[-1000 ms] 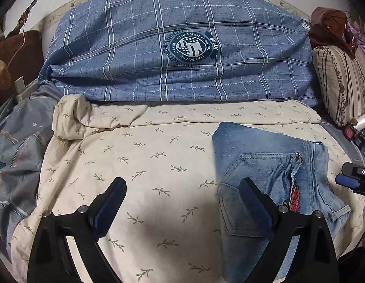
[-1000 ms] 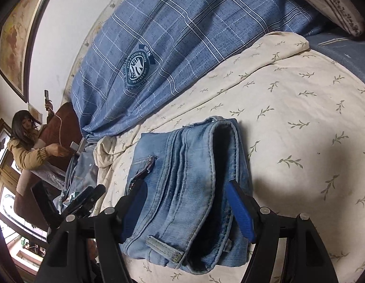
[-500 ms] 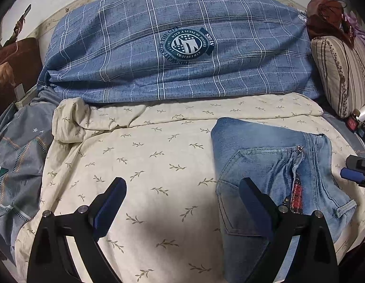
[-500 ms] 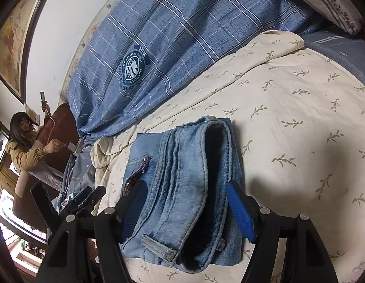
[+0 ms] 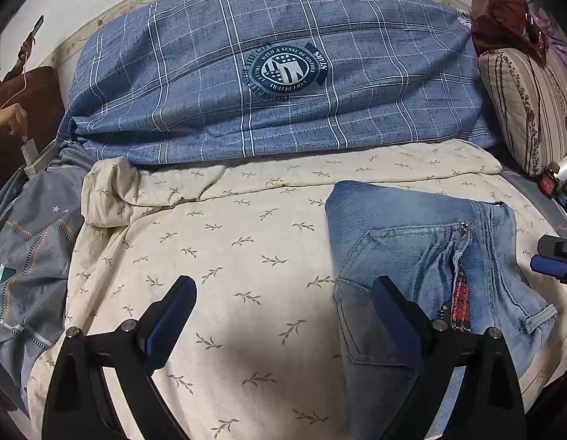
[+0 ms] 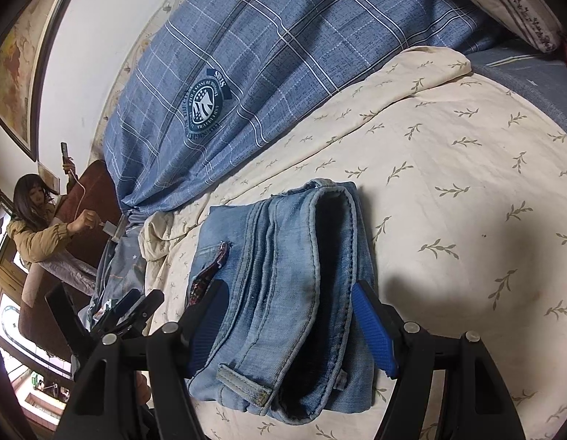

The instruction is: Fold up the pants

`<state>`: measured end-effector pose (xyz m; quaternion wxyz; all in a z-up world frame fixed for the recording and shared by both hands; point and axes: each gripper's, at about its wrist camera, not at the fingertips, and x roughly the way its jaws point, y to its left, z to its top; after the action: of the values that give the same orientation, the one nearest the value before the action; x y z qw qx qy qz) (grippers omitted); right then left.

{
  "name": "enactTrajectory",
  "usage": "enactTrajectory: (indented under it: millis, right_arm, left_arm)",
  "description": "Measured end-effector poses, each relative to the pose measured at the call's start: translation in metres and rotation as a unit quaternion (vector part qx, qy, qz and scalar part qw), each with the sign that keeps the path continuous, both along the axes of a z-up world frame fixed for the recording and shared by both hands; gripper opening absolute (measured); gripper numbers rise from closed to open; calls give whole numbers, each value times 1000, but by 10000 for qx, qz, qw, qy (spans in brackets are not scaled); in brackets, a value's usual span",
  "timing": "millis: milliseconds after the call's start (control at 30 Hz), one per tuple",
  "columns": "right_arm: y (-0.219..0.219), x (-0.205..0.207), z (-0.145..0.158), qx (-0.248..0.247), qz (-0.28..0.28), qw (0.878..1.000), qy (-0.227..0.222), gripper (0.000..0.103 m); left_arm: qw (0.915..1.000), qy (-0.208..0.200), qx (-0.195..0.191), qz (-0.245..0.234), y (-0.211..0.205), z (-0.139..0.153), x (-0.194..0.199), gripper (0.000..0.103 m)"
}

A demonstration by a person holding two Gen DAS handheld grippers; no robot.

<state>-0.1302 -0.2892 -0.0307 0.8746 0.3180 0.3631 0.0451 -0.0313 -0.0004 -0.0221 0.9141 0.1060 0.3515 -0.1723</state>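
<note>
Folded light-blue denim pants (image 6: 283, 286) lie on cream leaf-print bed cover (image 5: 217, 256) w/ right gripper (image 6: 290, 315) jaws apart astride them, left gripper (image 5: 279, 315) jaws apart, empty.

one folded pair of jeans (image 5: 422, 256), two grippers, one plaid duvet (image 5: 268, 73), one striped pillow (image 5: 529, 106).

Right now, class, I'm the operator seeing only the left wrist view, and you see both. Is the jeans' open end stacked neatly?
Observer: Yes. The right wrist view shows the jeans end-on, with the waistband layers stacked roughly flush.
Operator: Where are the right gripper's fingers?
Observer: The right gripper is open, with its fingers on either side of the stack and not visibly pressing.
Operator: Anyone nearby?
Observer: A seated person at the bedside, holding up a phone.
</note>
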Motion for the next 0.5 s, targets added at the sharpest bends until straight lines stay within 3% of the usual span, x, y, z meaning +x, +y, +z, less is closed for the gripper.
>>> enactTrajectory:
  millis: [500]
  right_arm:
    - [0,1,-1,0,12,10000,20,73]
  left_arm:
    - [10000,16,70,-45,-4,-2,-1,96]
